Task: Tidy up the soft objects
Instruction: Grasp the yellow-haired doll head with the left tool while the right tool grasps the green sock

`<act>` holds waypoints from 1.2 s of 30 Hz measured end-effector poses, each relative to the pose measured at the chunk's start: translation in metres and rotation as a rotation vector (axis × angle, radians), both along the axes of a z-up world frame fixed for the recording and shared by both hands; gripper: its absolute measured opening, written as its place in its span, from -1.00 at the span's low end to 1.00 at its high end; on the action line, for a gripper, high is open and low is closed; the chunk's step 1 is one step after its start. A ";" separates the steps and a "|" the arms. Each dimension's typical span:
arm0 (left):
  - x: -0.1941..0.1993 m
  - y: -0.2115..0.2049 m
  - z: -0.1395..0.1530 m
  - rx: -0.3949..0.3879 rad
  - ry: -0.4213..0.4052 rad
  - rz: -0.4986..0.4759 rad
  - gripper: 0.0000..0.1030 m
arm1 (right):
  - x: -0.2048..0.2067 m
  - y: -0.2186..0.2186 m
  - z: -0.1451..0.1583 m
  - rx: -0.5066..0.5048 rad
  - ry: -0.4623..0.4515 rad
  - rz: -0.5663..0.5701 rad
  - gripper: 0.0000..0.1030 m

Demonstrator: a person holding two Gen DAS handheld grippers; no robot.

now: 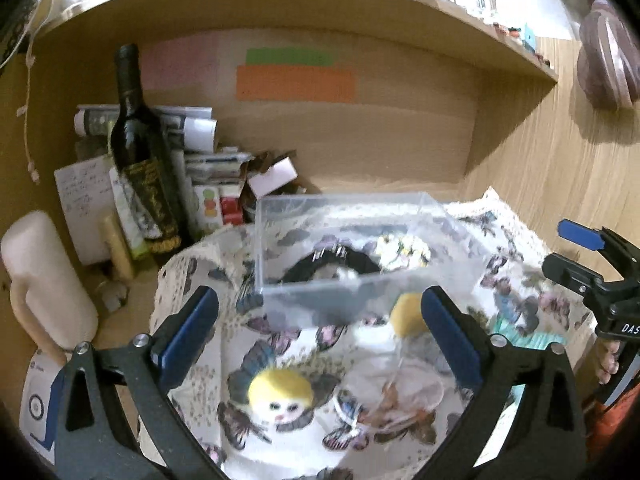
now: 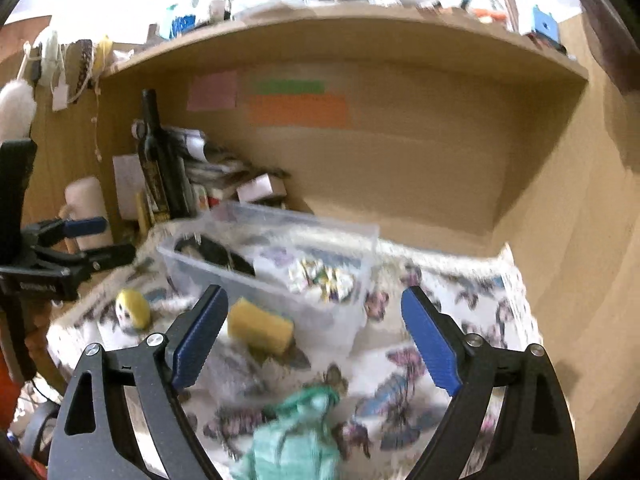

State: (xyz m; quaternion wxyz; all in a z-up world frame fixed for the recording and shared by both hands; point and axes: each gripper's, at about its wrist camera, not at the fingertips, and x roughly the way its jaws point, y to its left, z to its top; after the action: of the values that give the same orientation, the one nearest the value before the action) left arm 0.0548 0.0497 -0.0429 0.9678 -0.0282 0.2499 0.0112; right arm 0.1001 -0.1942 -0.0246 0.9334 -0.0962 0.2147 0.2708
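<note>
A clear plastic box (image 1: 360, 236) (image 2: 280, 248) stands on a butterfly-print cloth (image 1: 280, 344) (image 2: 440, 320) and holds a black soft item (image 1: 332, 266) (image 2: 218, 254) and a patterned one (image 1: 400, 248) (image 2: 320, 276). A yellow-haired doll head (image 1: 280, 394) (image 2: 132, 308) lies below my open, empty left gripper (image 1: 320, 332). A yellow sponge (image 1: 408, 314) (image 2: 260, 326) lies in front of the box. A green cloth (image 2: 296, 436) lies between the fingers of my open, empty right gripper (image 2: 316, 336). A clear bag (image 1: 400, 392) lies by the doll.
A dark wine bottle (image 1: 140, 152) (image 2: 160, 160), stacked papers and small boxes (image 1: 208, 168), and a white jug (image 1: 44, 280) crowd the back left of the wooden shelf alcove. The right gripper shows at the right edge of the left wrist view (image 1: 600, 276).
</note>
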 end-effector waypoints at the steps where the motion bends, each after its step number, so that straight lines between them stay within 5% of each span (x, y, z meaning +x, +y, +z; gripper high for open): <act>1: -0.002 0.001 -0.005 0.004 0.010 0.005 1.00 | -0.001 -0.001 -0.004 -0.006 0.009 -0.005 0.69; 12: -0.008 0.018 -0.062 -0.002 0.187 0.005 0.99 | -0.015 -0.010 -0.063 -0.072 0.169 -0.033 0.67; 18: 0.000 0.019 -0.071 -0.006 0.209 -0.004 0.48 | -0.009 -0.011 -0.073 -0.066 0.253 -0.007 -0.03; 24: 0.008 0.018 -0.082 -0.001 0.233 -0.012 -0.12 | -0.010 -0.019 -0.068 -0.007 0.246 -0.008 -0.27; 28: 0.007 0.020 -0.084 -0.013 0.227 -0.014 -0.12 | -0.009 -0.025 -0.058 0.026 0.227 -0.021 -0.45; 36: 0.001 0.027 -0.061 -0.027 0.164 0.011 -0.12 | -0.006 -0.035 -0.029 0.089 0.142 -0.038 -0.48</act>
State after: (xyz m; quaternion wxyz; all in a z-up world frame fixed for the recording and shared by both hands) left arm 0.0554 0.0768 -0.1042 0.9436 -0.0415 0.3282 0.0153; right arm 0.0945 -0.2291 -0.0538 0.9242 -0.0314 0.2698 0.2683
